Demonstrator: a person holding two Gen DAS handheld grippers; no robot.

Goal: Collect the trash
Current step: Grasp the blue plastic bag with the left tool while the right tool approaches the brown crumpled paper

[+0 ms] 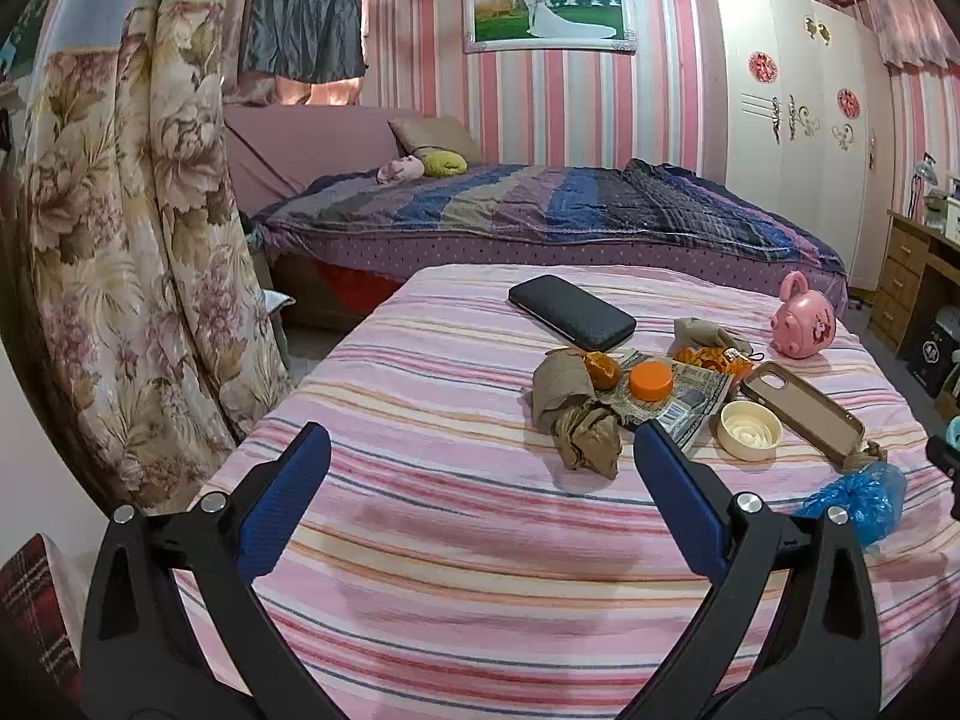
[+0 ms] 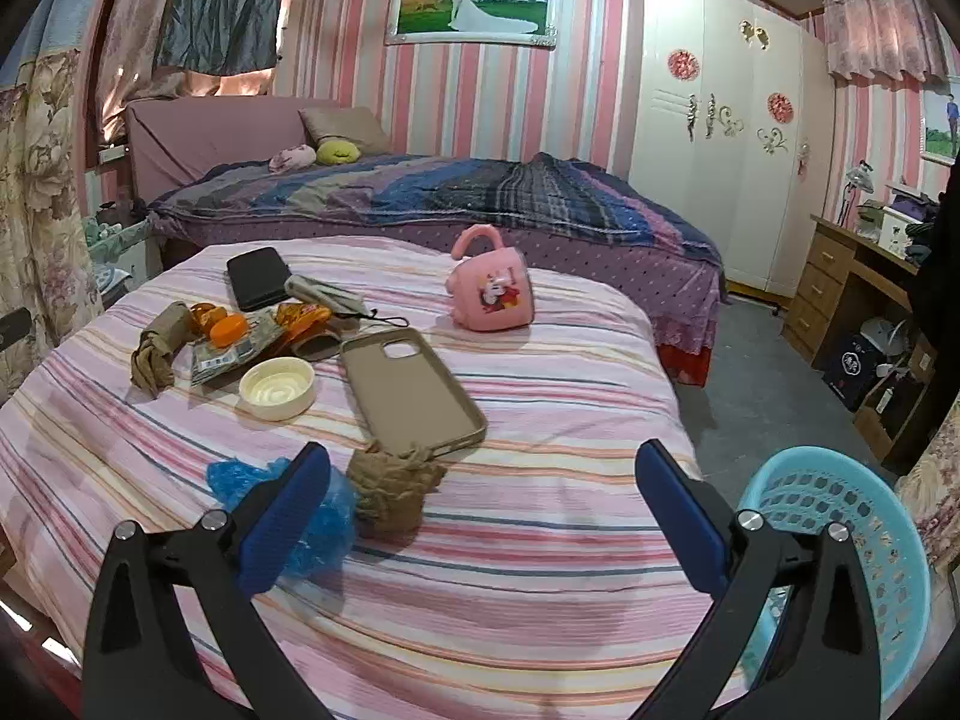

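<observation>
Trash lies on the pink striped cloth (image 1: 450,540): crumpled brown paper (image 1: 570,408), an orange cap (image 1: 651,381), a printed wrapper (image 1: 690,402), a cream lid (image 1: 750,429) and a blue plastic wad (image 1: 858,498). My left gripper (image 1: 480,504) is open and empty, short of the brown paper. My right gripper (image 2: 480,510) is open and empty above the cloth, with the blue wad (image 2: 318,516) and a brown twine ball (image 2: 393,492) by its left finger. A light blue basket (image 2: 840,540) stands beside the table at the right.
A black wallet (image 1: 570,312), a tan phone case (image 2: 411,390) and a pink pig-shaped mug (image 2: 492,291) also lie on the cloth. A bed (image 1: 540,210) stands behind, a floral curtain (image 1: 132,240) at the left, a wardrobe (image 2: 720,150) and desk (image 2: 852,282) at the right.
</observation>
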